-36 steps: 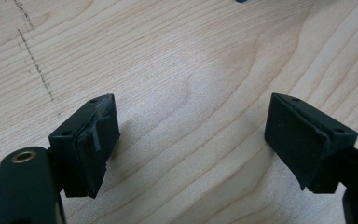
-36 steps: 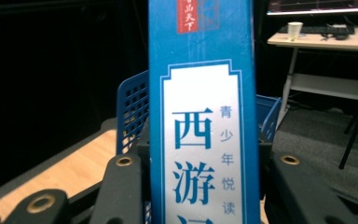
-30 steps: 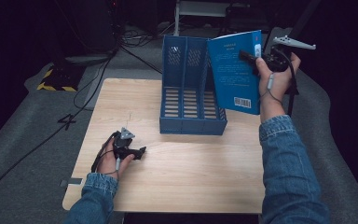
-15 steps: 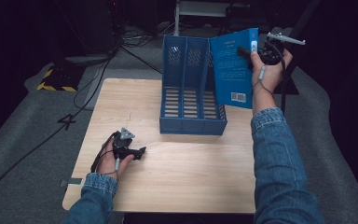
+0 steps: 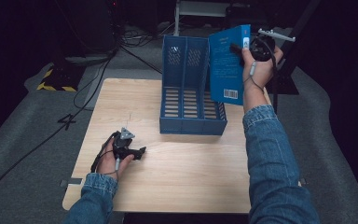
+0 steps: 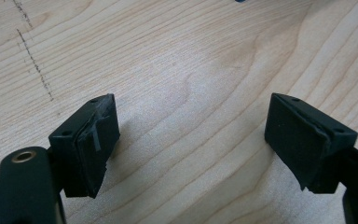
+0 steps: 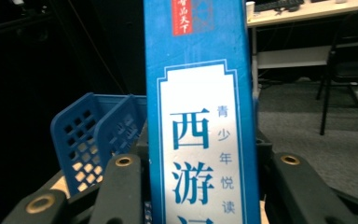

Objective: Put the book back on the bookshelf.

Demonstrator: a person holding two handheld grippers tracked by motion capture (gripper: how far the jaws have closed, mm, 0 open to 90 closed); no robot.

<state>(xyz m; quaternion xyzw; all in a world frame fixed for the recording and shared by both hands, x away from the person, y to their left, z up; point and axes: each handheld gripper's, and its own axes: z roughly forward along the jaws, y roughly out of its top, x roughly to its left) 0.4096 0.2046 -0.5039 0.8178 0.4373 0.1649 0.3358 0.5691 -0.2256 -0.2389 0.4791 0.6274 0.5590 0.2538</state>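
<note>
Clearly the job is partway through: the right tongs (image 5: 240,46) are clamped on a blue book (image 5: 225,65), held upright in the air just above the right compartment of the blue file rack (image 5: 186,88), and it is not yet lowered in. Sliding it down and letting go remain, by my reading. Left tongs (image 5: 140,152) rest wide apart and empty on the pale wooden tabletop (image 5: 177,177). Around it lie grey carpet (image 5: 23,140), cables and a dark room.
</note>
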